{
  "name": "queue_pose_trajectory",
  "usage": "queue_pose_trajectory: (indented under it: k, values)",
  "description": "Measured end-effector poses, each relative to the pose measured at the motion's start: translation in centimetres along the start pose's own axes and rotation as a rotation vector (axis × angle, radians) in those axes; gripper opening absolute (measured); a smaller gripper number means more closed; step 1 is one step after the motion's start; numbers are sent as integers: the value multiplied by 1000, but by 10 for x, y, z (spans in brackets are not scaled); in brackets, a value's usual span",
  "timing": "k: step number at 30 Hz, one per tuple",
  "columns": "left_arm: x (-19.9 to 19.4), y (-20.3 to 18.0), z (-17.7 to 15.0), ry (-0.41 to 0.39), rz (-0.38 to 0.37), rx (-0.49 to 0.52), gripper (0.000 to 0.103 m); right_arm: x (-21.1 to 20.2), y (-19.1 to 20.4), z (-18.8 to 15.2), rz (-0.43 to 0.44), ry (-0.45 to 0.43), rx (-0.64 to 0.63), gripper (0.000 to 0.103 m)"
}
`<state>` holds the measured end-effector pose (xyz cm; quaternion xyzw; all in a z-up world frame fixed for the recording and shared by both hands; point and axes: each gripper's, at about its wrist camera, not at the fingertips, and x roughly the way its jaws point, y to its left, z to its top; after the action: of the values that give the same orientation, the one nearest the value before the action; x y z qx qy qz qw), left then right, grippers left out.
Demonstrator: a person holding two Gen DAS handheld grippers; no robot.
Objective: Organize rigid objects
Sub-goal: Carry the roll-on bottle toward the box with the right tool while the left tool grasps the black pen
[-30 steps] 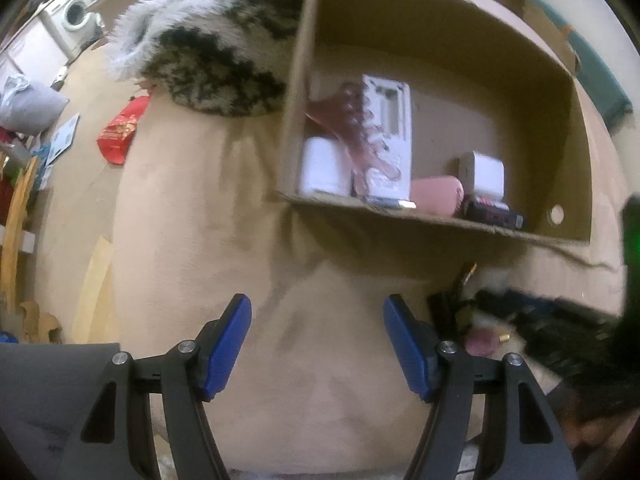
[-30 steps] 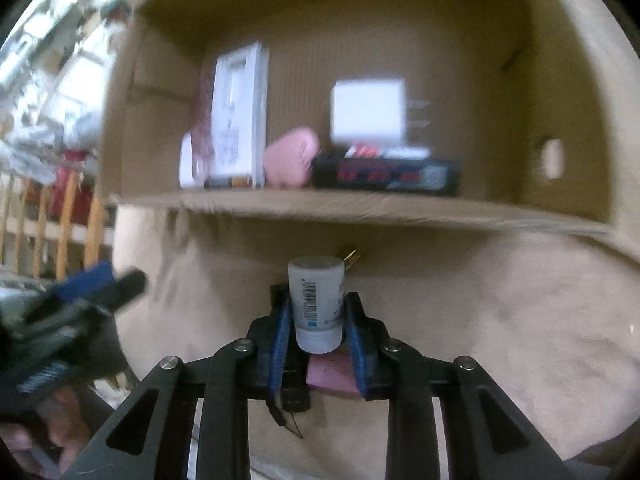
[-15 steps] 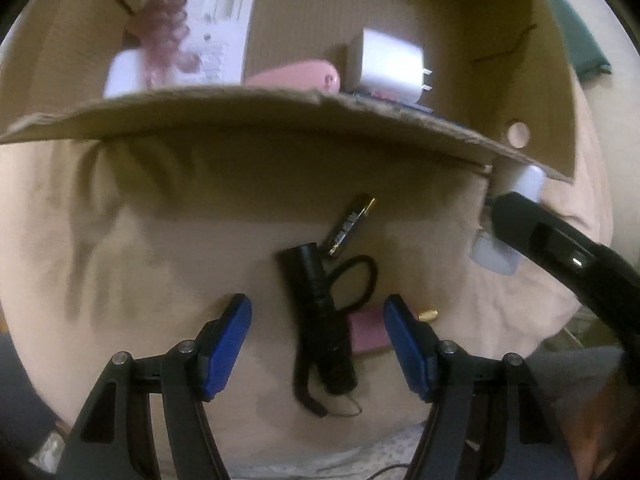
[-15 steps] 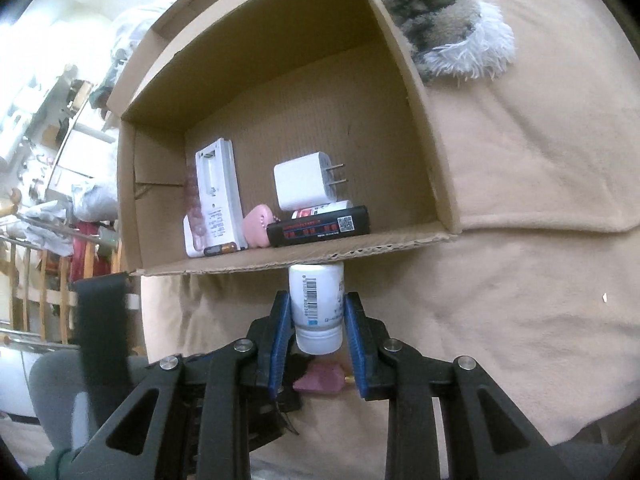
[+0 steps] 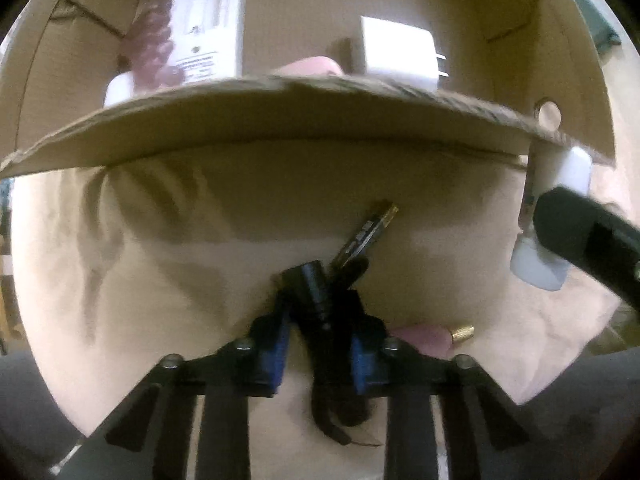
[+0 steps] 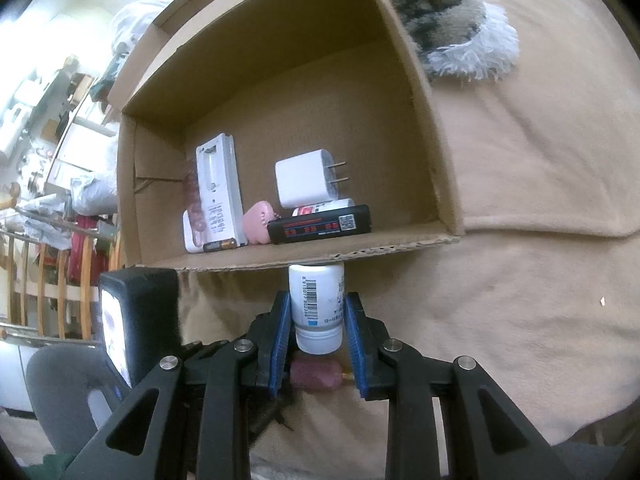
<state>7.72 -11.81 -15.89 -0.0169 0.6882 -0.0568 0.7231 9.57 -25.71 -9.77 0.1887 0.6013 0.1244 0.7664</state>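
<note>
In the left wrist view my left gripper (image 5: 320, 320) points down at the tan blanket, its jaws closing with the blue pads pressed on a black flashlight (image 5: 316, 292). A black and gold battery (image 5: 368, 232) lies just beyond it, and a pink gold-tipped piece (image 5: 424, 336) lies to its right. My right gripper (image 6: 318, 312) is shut on a white barcoded bottle (image 6: 318, 300), held just in front of the cardboard box (image 6: 440, 160). The same bottle (image 5: 552, 216) shows at the right of the left wrist view.
The box holds a white battery charger (image 6: 220, 192), a white plug adapter (image 6: 308, 180), a black pack (image 6: 320, 226) and a pink item (image 6: 260, 226). A fluffy cloth (image 6: 452, 24) lies behind the box. Chairs and clutter stand at the left.
My left gripper came down over the flashlight and its jaws went from wide open to shut on it. The right gripper drew back from the box with the bottle, then held still.
</note>
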Motion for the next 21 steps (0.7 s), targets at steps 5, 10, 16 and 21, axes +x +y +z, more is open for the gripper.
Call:
queue_pose_trajectory:
  k: [5, 10, 16, 21]
  values:
    - [-16, 39, 0, 15, -37, -48, 17, 0, 4, -2, 14, 3, -7, 29]
    - [-39, 75, -4, -4, -49, -100, 17, 0, 12, -5, 20, 4, -28, 29]
    - [-77, 93, -6, -81, -78, -137, 17, 1, 17, -11, 14, 15, -45, 29]
    - [-109, 100, -7, -165, -106, -143, 17, -12, 27, -15, 37, 1, -79, 29]
